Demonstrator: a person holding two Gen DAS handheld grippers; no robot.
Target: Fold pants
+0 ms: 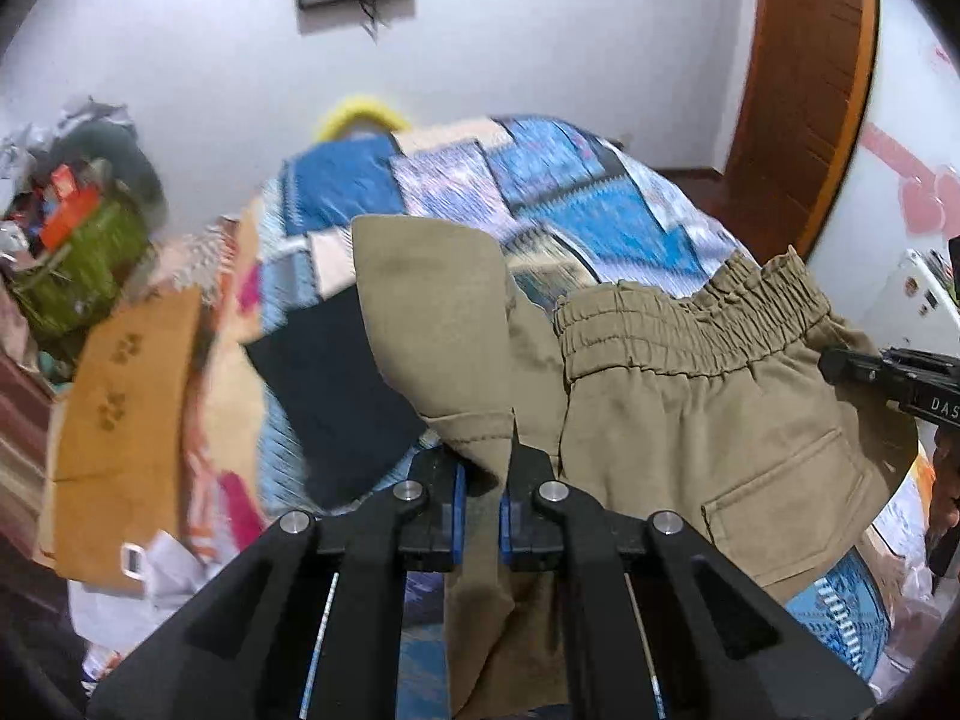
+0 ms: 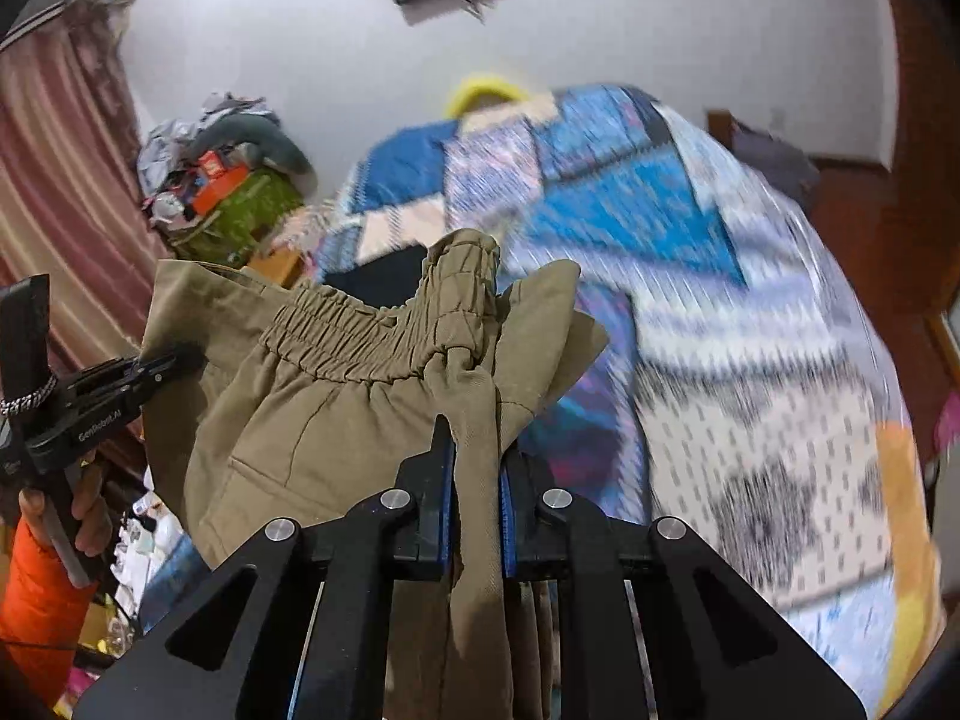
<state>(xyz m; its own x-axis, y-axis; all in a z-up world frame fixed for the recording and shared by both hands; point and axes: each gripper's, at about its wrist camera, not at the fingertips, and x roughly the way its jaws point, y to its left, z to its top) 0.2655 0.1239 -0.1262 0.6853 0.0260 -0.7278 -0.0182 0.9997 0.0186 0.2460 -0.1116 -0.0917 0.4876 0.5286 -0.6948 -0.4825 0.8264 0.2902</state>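
Left gripper: jaws nearly shut, pinching a fold of the pants near the waistband.
Right gripper: jaws nearly shut too, clamping a bunched fold of the pants just below the waistband's other end.
Pants: khaki, hanging between the two grippers, above the bed; waistband uppermost, back pocket facing the left camera, the rest drooping below the grippers.
Bed: covered by a blue patchwork quilt, beyond and beneath the pants; a dark cloth lies on it just past the pants.
Step, as I judge it: lifting the pants clear to straighten them.
Doing it well: keep both pinches firm and level, draw the waistband taut, let the legs hang free before laying them on the bed.
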